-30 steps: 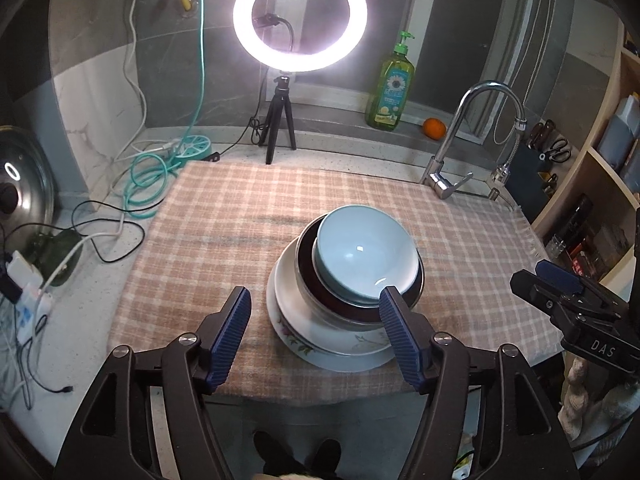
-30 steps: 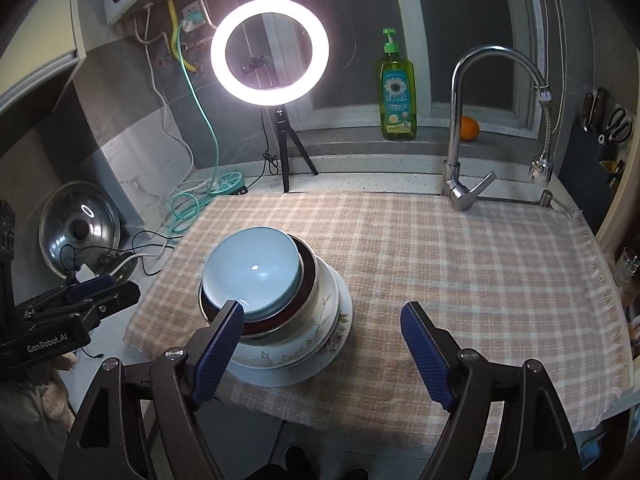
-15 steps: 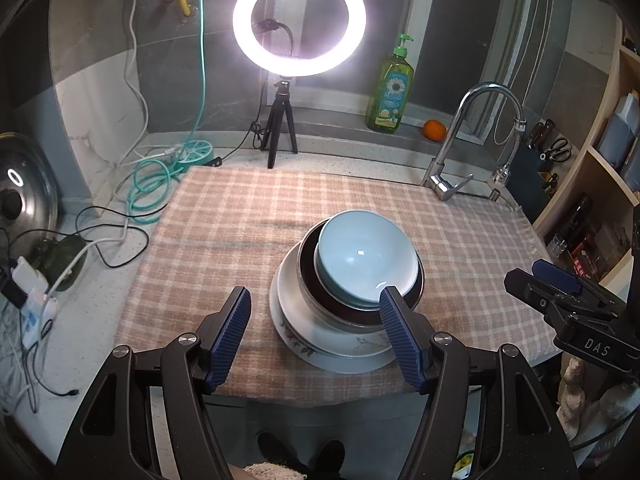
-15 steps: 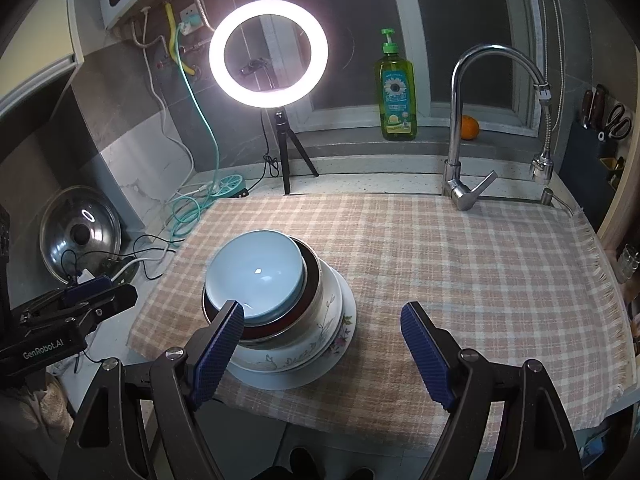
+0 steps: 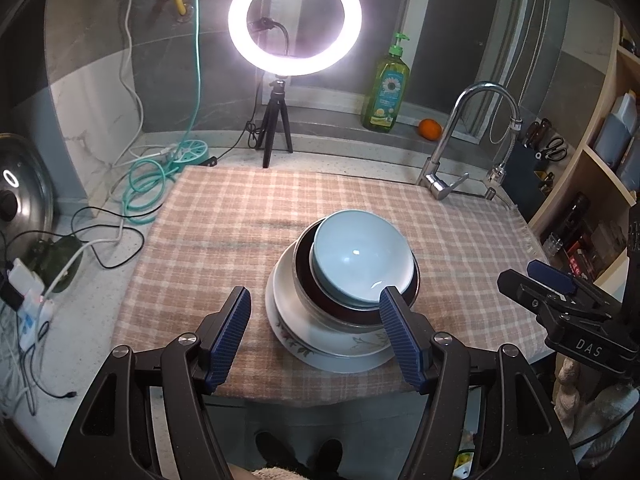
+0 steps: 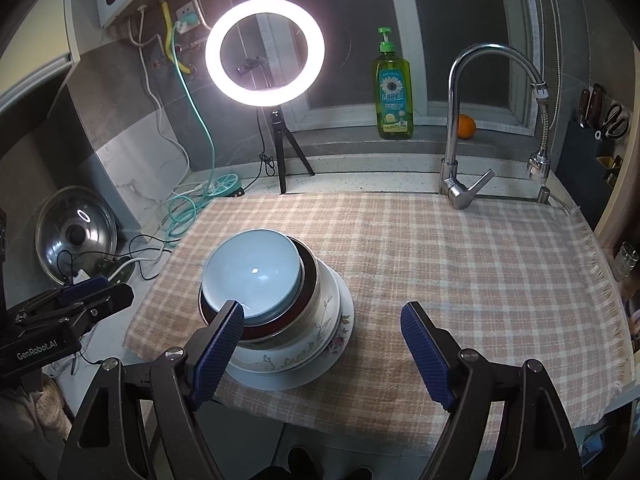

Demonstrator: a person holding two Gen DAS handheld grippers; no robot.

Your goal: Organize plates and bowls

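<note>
Broadly, the pink-and-cream checked cloth [image 5: 248,216] covering the tabletop carries one stack near its front edge, left of centre in the right wrist view, and everything to be sorted sits in it. At the bottom lies a wide white plate with a flower pattern [image 6: 340,332]; on it rests a white floral bowl [image 6: 316,320], then a steel-walled bowl with a dark red inside [image 5: 308,276], and on top a pale blue glazed bowl [image 5: 360,256], seated slightly off centre toward the back.

Both claws hang above the front of the cloth, pointing down at a slant, and neither touches any dish. The left claw [image 5: 316,334] stands wide with nothing between its blue ribbed pads, the stack showing through its gap. The right claw [image 6: 324,354] is likewise wide and empty, its left pad in front of the blue bowl's near rim.

The step in hand looks like taking the blue bowl off the top. To do it well, I would pinch only that bowl's rim, one pad inside and one outside, at the near edge where it overhangs the dark bowl. Lift straight up before carrying sideways, since the glaze is likely slippery and a dragged bowl could shift the dishes beneath. The free claw could steady the steel bowl's rim. Open cloth to the right offers room to set it down.
</note>
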